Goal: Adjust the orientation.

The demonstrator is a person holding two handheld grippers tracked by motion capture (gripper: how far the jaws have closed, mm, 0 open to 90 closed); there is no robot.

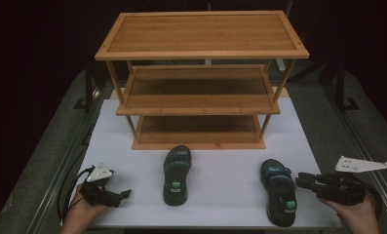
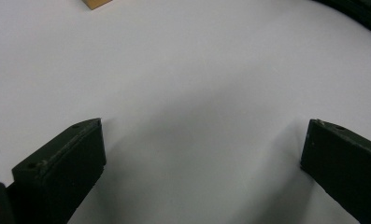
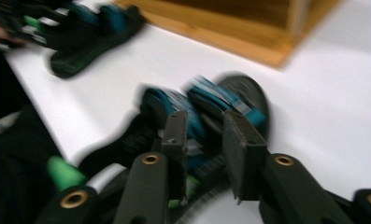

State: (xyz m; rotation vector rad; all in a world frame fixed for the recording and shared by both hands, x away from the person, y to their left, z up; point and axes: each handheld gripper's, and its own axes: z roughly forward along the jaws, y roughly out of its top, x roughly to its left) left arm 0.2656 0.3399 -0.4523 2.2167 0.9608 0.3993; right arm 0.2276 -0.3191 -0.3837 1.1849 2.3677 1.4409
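Up close, hand-held gripper (image 3: 204,140) astride sandal (image 3: 206,116)

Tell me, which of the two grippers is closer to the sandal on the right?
The right gripper. Its jaws reach the right sandal from that sandal's right side. The left gripper sits far across the table, left of the other sandal.

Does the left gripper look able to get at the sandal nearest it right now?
Probably yes. The left gripper has open jaws with nothing between them, and bare white tabletop lies between it and the left sandal. Nothing stands in the way.
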